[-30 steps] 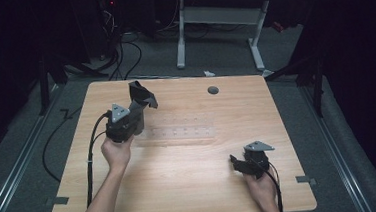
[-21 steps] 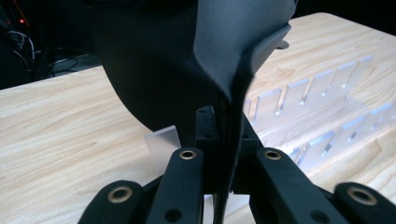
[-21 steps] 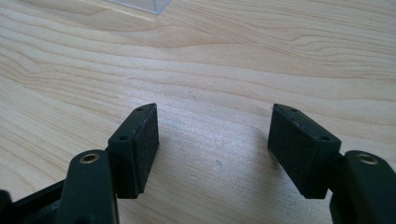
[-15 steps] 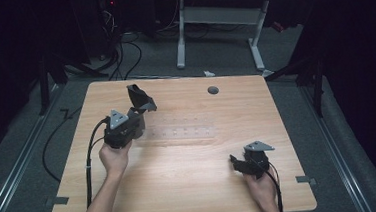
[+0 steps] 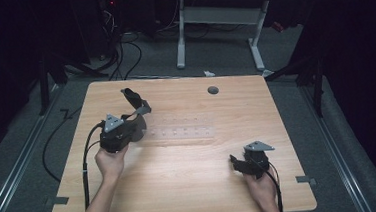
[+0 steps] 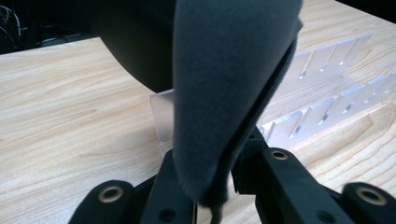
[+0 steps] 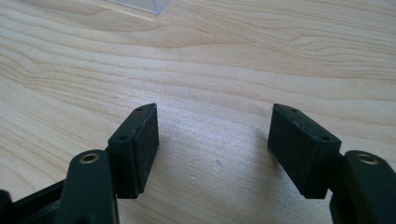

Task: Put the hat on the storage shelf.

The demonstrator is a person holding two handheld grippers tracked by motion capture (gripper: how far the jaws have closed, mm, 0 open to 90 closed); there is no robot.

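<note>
A dark grey, felt-like cloth piece (image 5: 131, 97) (image 6: 224, 84) stands up between the jaws of my left gripper (image 5: 139, 120) (image 6: 229, 182). The jaws have just been opening slightly, and their pads still pinch the cloth's lower edge. The gripper hovers at the left end of a clear plastic slotted rack (image 5: 183, 134) (image 6: 322, 70), which lies flat mid-table. My right gripper (image 5: 236, 163) (image 7: 215, 135) rests low over the wood near the front right. It is open, with bare table between its pads.
The wooden table (image 5: 207, 195) has a round cable hole (image 5: 213, 90) near its far edge. Cables trail off the table's left side to the floor. A second desk's white legs (image 5: 180, 36) stand beyond the far edge.
My left gripper has drawn slightly toward the person, carrying the cloth with it. The right gripper has stayed where it was.
</note>
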